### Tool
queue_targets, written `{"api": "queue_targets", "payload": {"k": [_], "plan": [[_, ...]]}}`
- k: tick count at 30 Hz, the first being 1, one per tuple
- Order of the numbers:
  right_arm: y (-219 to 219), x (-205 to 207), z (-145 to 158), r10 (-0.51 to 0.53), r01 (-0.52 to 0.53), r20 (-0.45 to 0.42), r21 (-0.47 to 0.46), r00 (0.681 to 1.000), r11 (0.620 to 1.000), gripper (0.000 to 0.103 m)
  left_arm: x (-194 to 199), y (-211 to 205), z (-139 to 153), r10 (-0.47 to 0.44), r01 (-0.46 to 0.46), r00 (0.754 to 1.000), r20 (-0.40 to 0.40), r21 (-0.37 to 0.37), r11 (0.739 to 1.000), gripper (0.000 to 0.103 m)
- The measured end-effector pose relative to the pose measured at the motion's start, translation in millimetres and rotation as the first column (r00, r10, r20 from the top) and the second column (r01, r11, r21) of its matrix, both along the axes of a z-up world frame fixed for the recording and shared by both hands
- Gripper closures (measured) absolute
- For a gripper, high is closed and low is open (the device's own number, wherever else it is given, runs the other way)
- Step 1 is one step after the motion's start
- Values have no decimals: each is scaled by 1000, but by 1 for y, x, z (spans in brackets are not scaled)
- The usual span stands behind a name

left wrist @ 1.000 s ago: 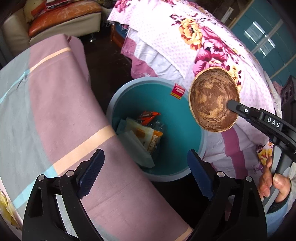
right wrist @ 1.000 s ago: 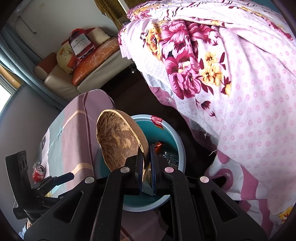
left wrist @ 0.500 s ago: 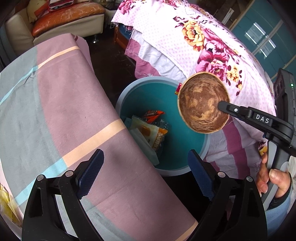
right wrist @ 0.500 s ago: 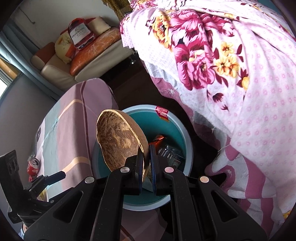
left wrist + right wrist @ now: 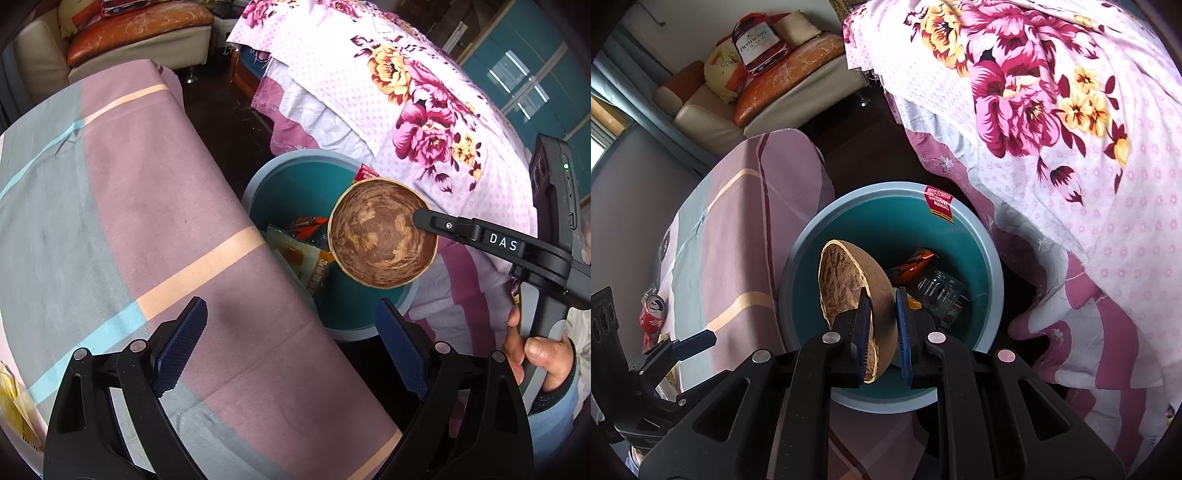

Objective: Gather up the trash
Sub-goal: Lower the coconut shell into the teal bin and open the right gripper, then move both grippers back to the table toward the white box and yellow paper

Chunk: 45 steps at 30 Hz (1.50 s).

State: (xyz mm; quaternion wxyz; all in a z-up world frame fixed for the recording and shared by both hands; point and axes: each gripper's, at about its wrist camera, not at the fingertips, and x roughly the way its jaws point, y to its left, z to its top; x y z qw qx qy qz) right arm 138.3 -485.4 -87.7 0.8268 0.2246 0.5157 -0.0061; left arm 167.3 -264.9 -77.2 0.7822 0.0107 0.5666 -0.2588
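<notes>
A brown coconut-shell half (image 5: pixel 380 232) hangs over the teal trash bin (image 5: pixel 280 166), its hollow side facing the left wrist view. My right gripper (image 5: pixel 882 317) pinches the shell's rim (image 5: pixel 849 280) between its blue pads, with the jaws slightly apart around it. The bin (image 5: pixel 982 236) holds snack wrappers (image 5: pixel 306 254) and a glass jar (image 5: pixel 938 288). My left gripper (image 5: pixel 291 332) is open and empty above the edge of the cloth-covered table (image 5: pixel 129 206), left of the bin.
A bed with a pink floral quilt (image 5: pixel 406 96) lies right of the bin. A sofa with cushions (image 5: pixel 768 88) stands at the back. A red can (image 5: pixel 652 314) and yellow packaging (image 5: pixel 14 410) sit on the table.
The right gripper has moved the shell down and inward, from the bin's right rim to over its opening. The left gripper has drawn back a little.
</notes>
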Motion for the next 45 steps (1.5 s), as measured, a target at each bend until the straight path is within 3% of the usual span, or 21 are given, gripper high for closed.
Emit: {"api": "queue_targets", "payload": {"k": [6,9,14,17,21,34,45], "plan": [[5,3,3,4,-4,-4,-2,1000,1000,86,1,9,2,12,-12,1000,-4,-39,999,11],[7,4,6,-1,1,-1,-10,1000,1000,78,0,14,3,15,-14,1000,4,-45,999,11],[8,2,14,-21,22,11,-25,1000,999,48,-2,26,4,30,-30,1000,3,-59,998,9],[10,0,20,-31,31,15,-22,999,999,37,-4,35,4,44,-44,999,-3,-71,996,9],[17,-1,27,-27,28,15,-20,1000,999,30,-7,44,6,60,-60,998,-8,-83,995,8],[54,-13,54,28,-26,38,-51,999,998,28,-29,79,24,103,-100,994,29,-115,988,7],[107,-19,72,146,-142,47,-84,988,986,24,-51,126,30,163,-157,985,47,-112,981,7]]}}
